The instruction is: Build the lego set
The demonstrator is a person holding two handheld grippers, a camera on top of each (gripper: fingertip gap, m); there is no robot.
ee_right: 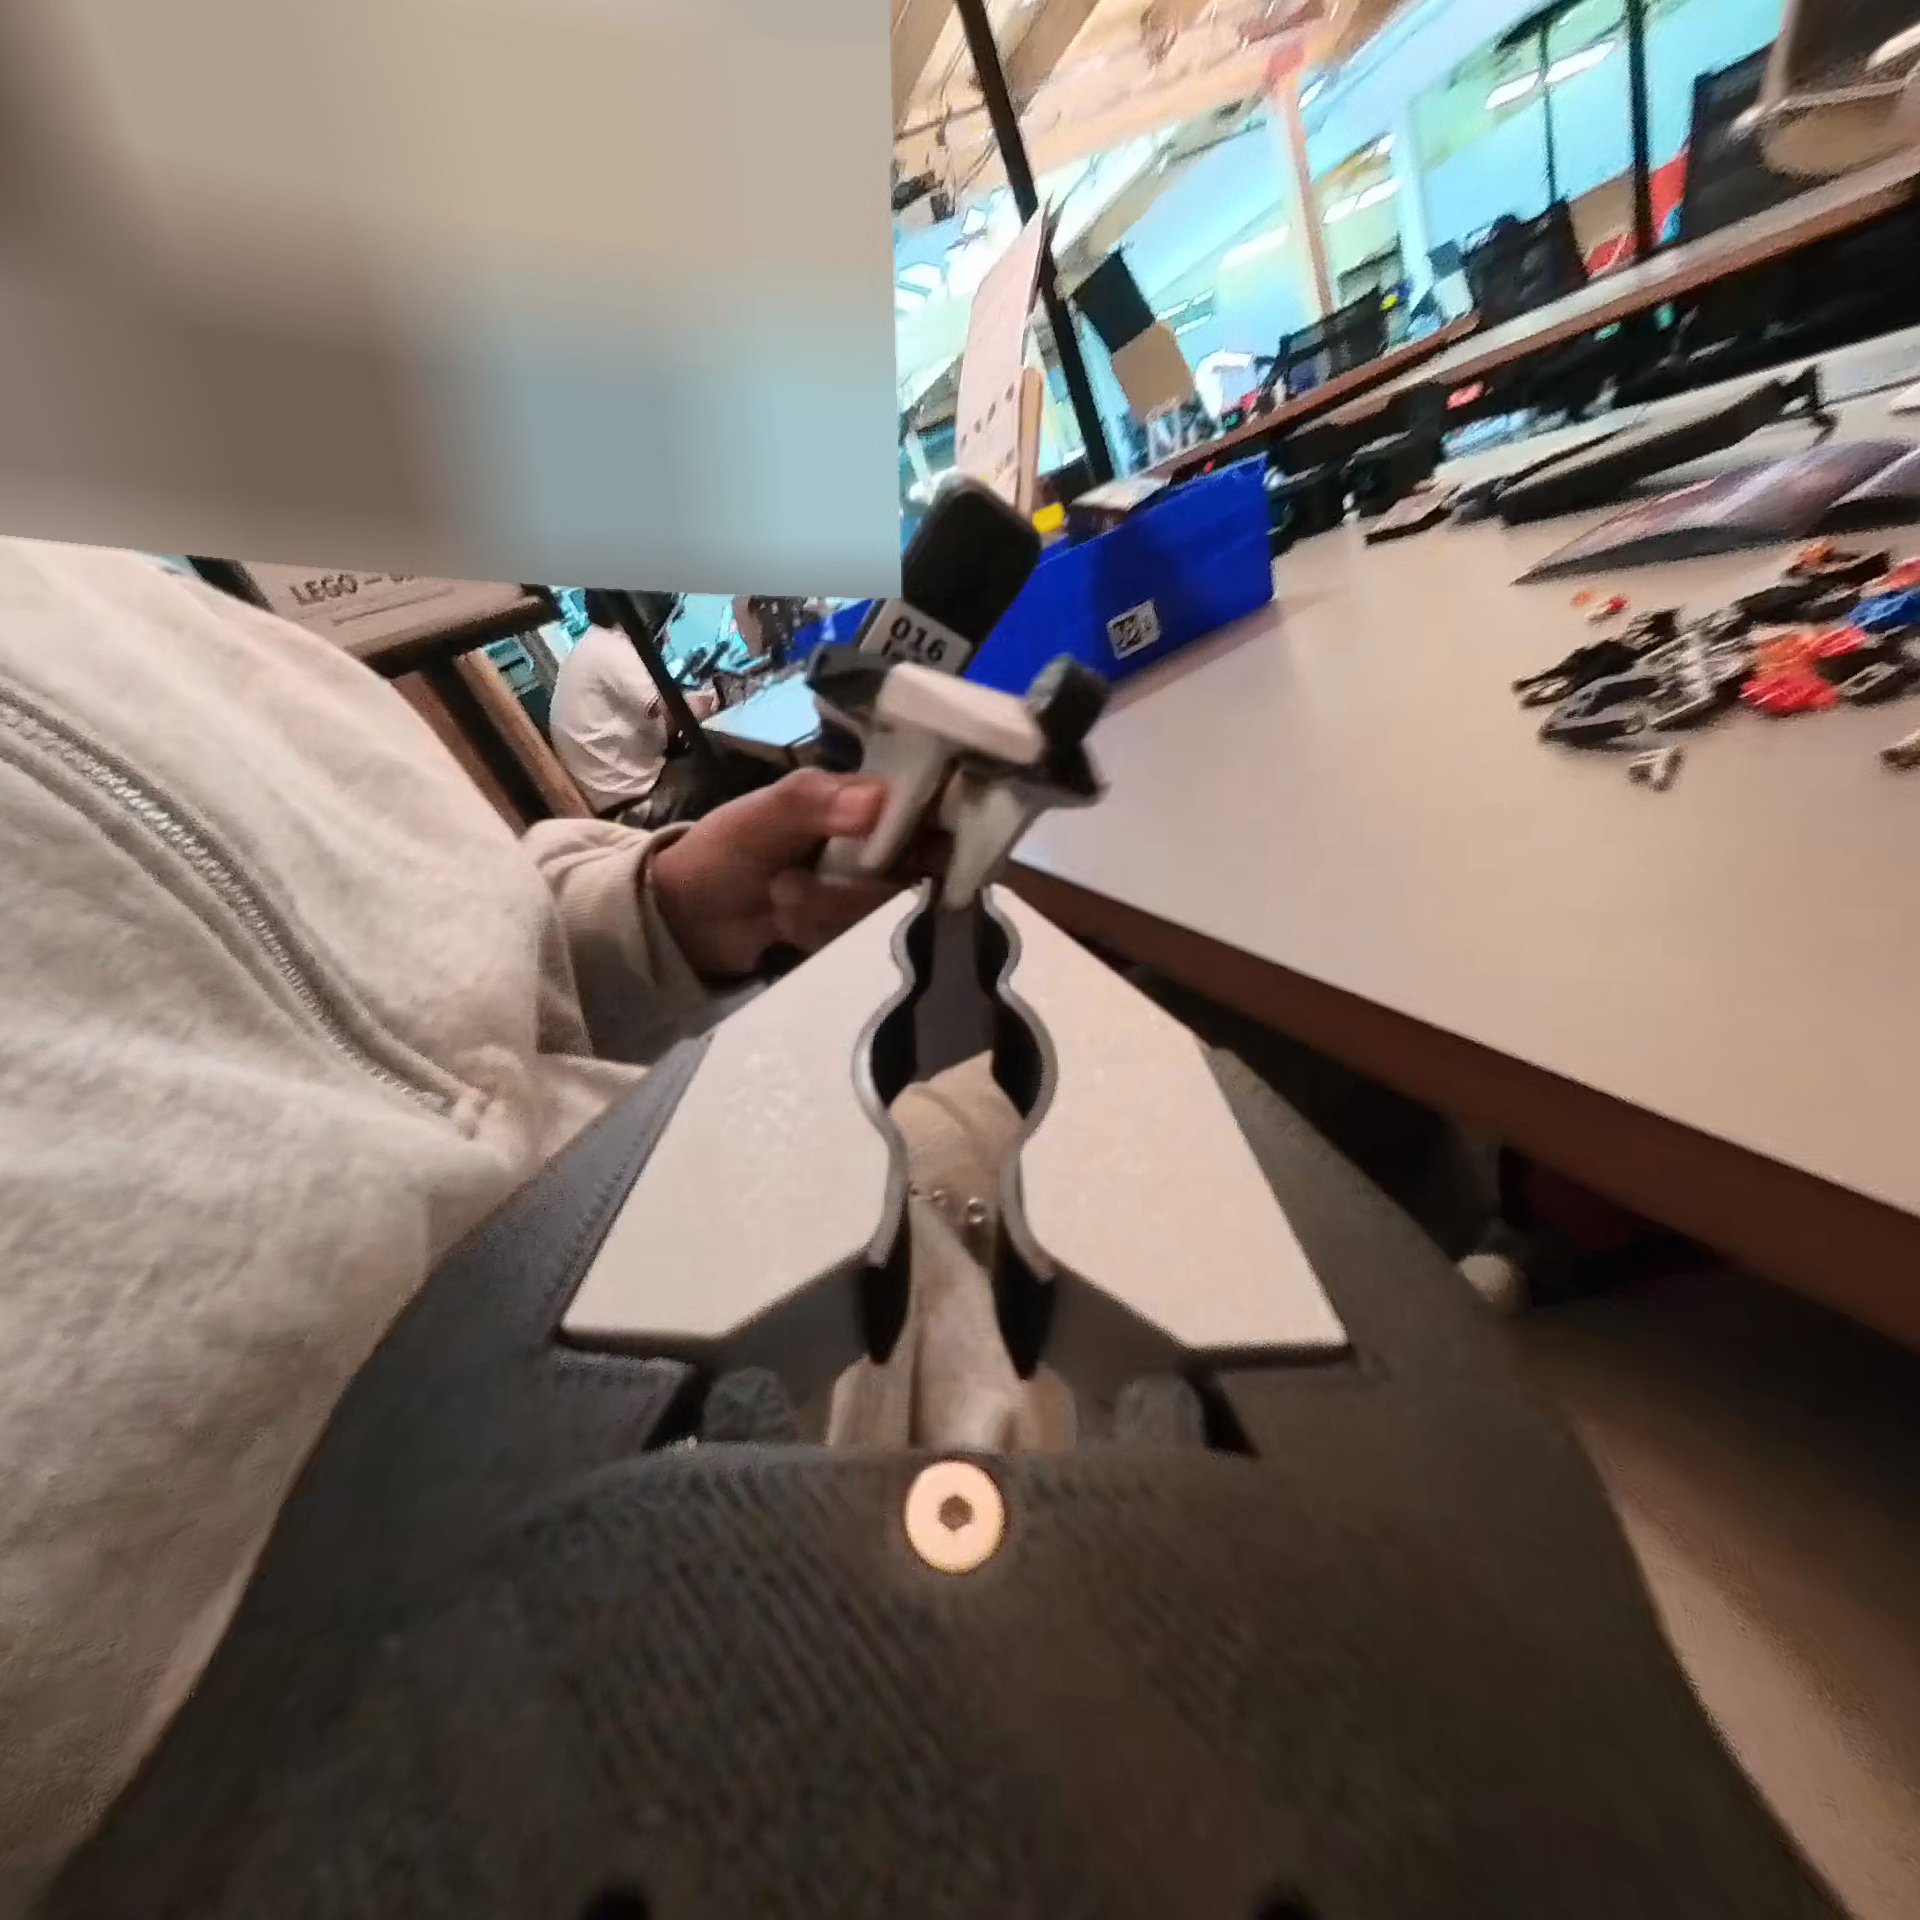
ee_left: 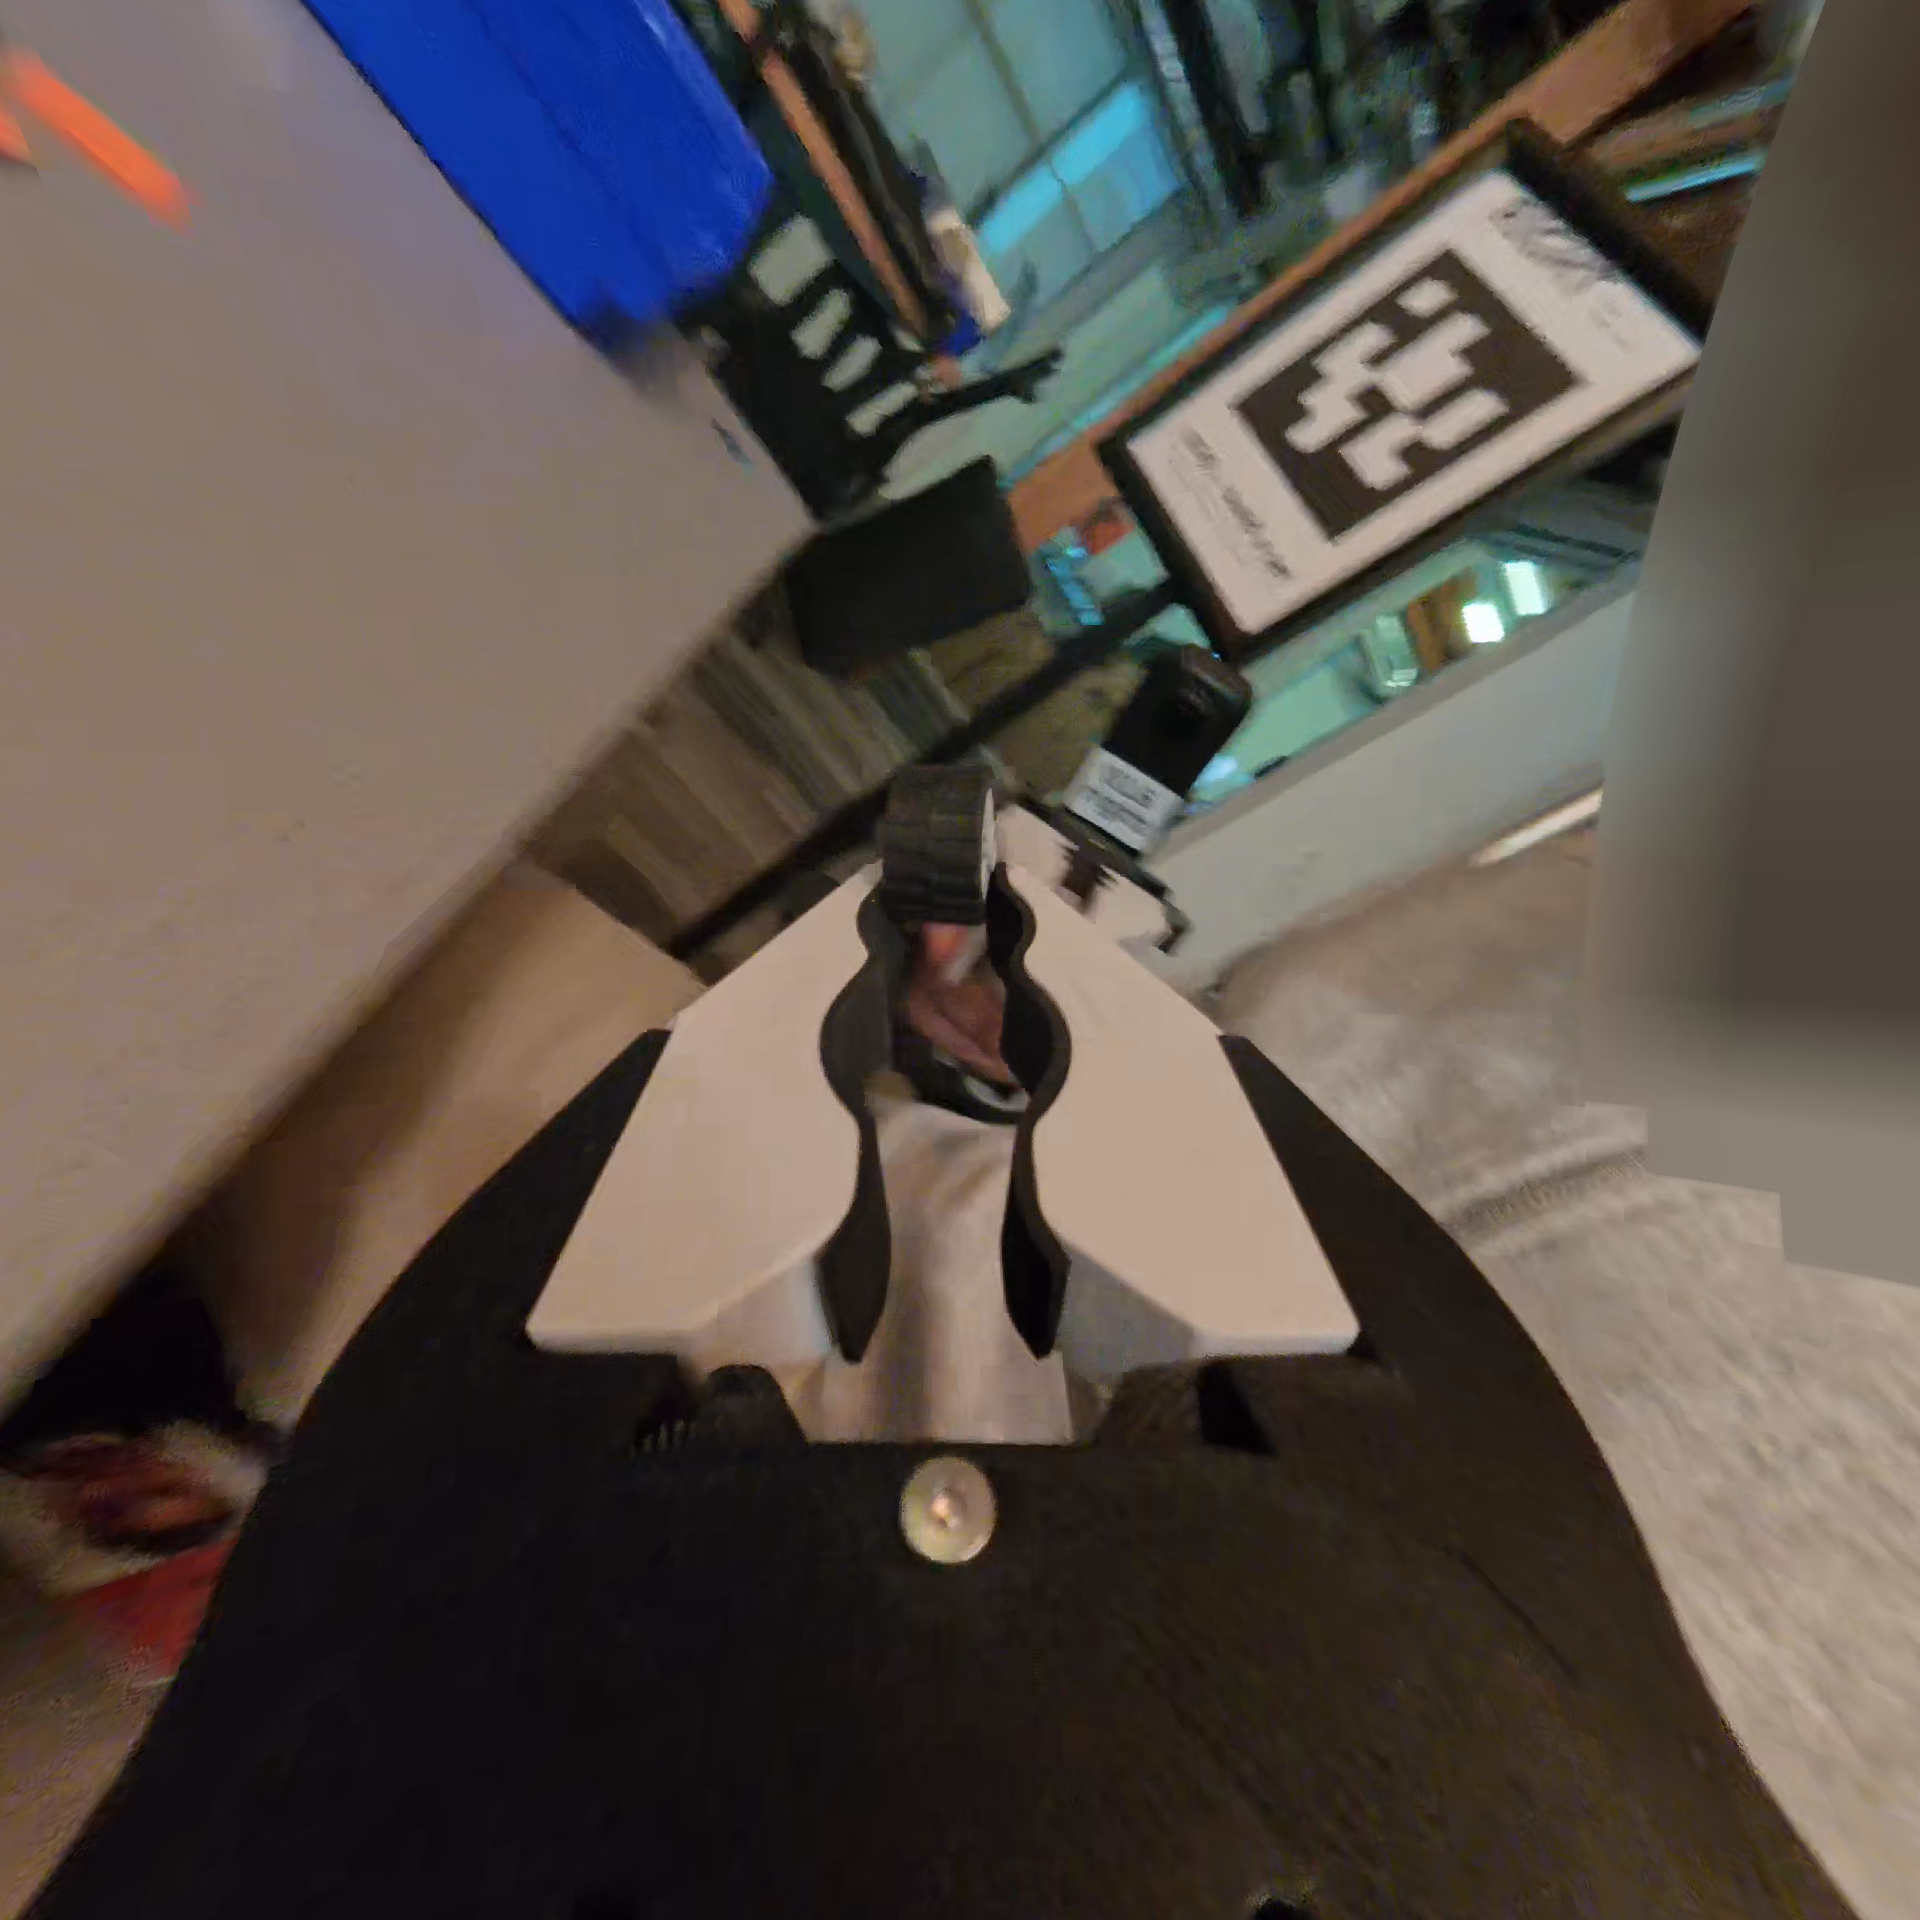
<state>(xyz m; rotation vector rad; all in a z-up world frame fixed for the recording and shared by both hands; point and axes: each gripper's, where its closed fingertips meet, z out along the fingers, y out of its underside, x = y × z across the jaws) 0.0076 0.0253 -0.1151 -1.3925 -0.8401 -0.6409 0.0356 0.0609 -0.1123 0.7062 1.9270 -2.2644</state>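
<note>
Hovering below the surface (ee_right: 1351, 831) edge, the left gripper (ee_left: 940, 914) and right gripper (ee_right: 951, 925) both have fingers nearly pressed together, pinching nothing. Small loose pieces (ee_right: 1714, 665) lie untouched on top, near a blue bin (ee_right: 1132, 592).

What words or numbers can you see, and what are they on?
I don't repeat writing; here is what bears it:
White sticker on a black camera: printed characters.
Blue bin: white square-code sticker.
Framed white sign: black block pattern, small print blurred.
</note>
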